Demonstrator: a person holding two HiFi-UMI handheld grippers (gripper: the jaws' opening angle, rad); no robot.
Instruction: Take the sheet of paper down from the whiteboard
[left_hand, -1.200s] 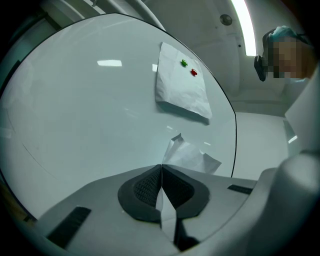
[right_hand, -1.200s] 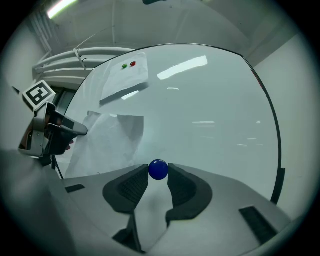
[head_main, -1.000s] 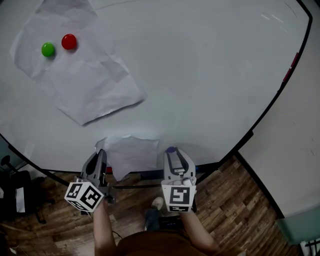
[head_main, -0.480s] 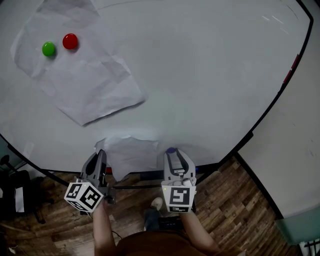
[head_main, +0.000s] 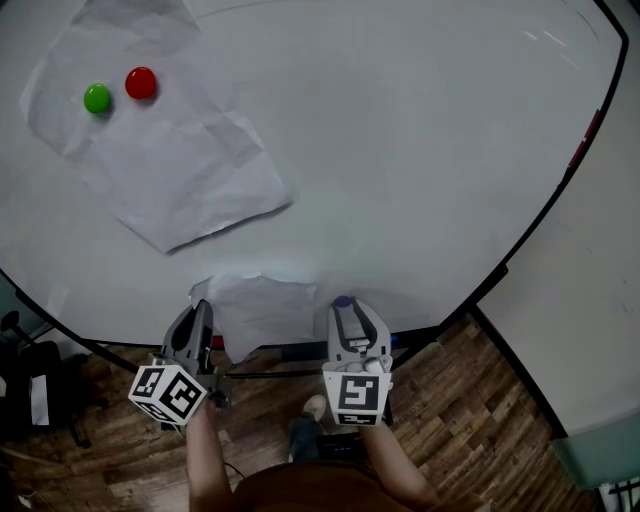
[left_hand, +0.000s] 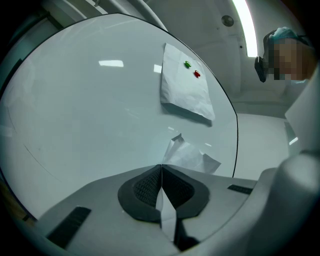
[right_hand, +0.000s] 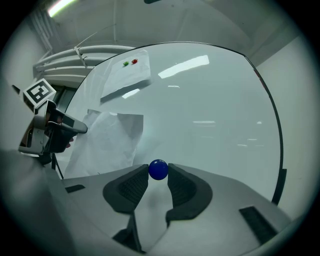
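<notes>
Inside left hand-held gripper (left_hand: 161, 168), sheet of paper (left_hand: 189, 156), perhaps its corner

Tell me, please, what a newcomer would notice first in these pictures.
In the head view, a crumpled sheet of paper hangs at the upper left of the whiteboard, pinned by a green magnet and a red magnet. Lower down, the left gripper is shut on a second sheet, and the right gripper pinches a round blue magnet.

Whiteboard (head_main: 430, 150) bare centre & right; upper left blocked by pinned sheet (head_main: 170, 170) w/ green magnet (head_main: 97, 98), red magnet (head_main: 140, 83)
</notes>
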